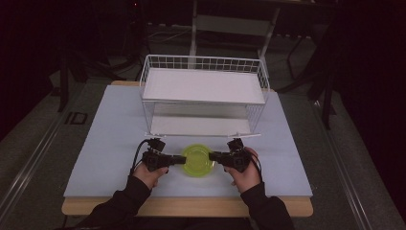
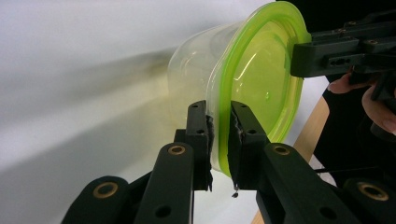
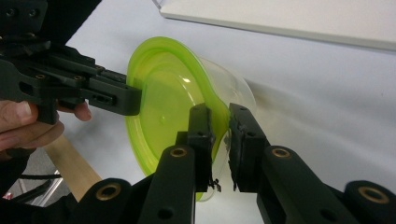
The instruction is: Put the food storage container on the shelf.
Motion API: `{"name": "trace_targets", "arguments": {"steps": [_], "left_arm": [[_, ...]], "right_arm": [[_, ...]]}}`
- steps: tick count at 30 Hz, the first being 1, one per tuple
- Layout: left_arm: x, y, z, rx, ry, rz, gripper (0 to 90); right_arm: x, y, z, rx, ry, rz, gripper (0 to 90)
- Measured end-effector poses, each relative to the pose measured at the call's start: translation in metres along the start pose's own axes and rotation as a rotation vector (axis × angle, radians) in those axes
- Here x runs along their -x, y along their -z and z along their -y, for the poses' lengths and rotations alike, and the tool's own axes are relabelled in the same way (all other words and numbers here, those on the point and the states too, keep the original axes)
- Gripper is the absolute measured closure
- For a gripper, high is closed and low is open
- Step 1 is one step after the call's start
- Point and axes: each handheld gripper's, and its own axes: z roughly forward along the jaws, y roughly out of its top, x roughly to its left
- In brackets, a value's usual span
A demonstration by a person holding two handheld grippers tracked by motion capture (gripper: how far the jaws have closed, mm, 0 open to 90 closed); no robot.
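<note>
High view first, from the near edge: two sleeved forearms come in over the wooden lip of the table (image 1: 287, 207), and each hand carries a gripper aimed inward at a clear round container with a lime-green lid (image 1: 197, 161). The container sits on the pale blue mat, just in front of the white wire rack (image 1: 203, 96), which stands at the far side of it.

The left gripper (image 1: 182, 159) meets the container's left rim, the right gripper (image 1: 213, 155) its right rim. In the left gripper view the two black jaws are nearly closed, pinching the edge of the green lid (image 2: 261, 79) where it overlaps the clear tub (image 2: 196, 65); only the rim's thickness keeps them apart. The right gripper view shows the same on the opposite side: jaws drawn close and clamped on the lid's edge (image 3: 163, 98), with the clear tub (image 3: 229, 88) behind.

The risk, as I judge it, lies in how thin that hold is. Both grips take only the lip, so an uneven lift or pull could peel the lid off one side, letting the tub drop away or tilt. Squeezing harder might buckle the flexible rim, and if the two hands draw apart the container could slip free and skid toward the rack.
</note>
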Motion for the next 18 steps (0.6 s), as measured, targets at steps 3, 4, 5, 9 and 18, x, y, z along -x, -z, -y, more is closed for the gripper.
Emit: {"name": "trace_targets", "arguments": {"steps": [3, 4, 5, 9, 18], "left_arm": [[0.005, 0.004, -0.004, -0.001, 0.003, -0.008, 80.8], [0.007, 0.006, -0.005, 0.003, -0.003, -0.009, 80.8], [0.009, 0.008, -0.007, 0.007, -0.007, -0.010, 80.8], [0.017, 0.019, -0.014, 0.034, -0.018, -0.008, 81.1], [0.033, 0.044, -0.033, 0.098, -0.054, -0.001, 81.3]], "right_arm": [[-0.001, 0.003, -0.003, 0.011, 0.023, -0.007, 80.3], [-0.002, 0.005, -0.004, 0.014, 0.026, -0.009, 80.3], [-0.002, 0.007, -0.006, 0.018, 0.034, -0.012, 80.3], [-0.009, 0.015, -0.015, 0.040, 0.065, -0.016, 80.3], [-0.025, 0.036, -0.040, 0.089, 0.110, -0.022, 80.3]]}}
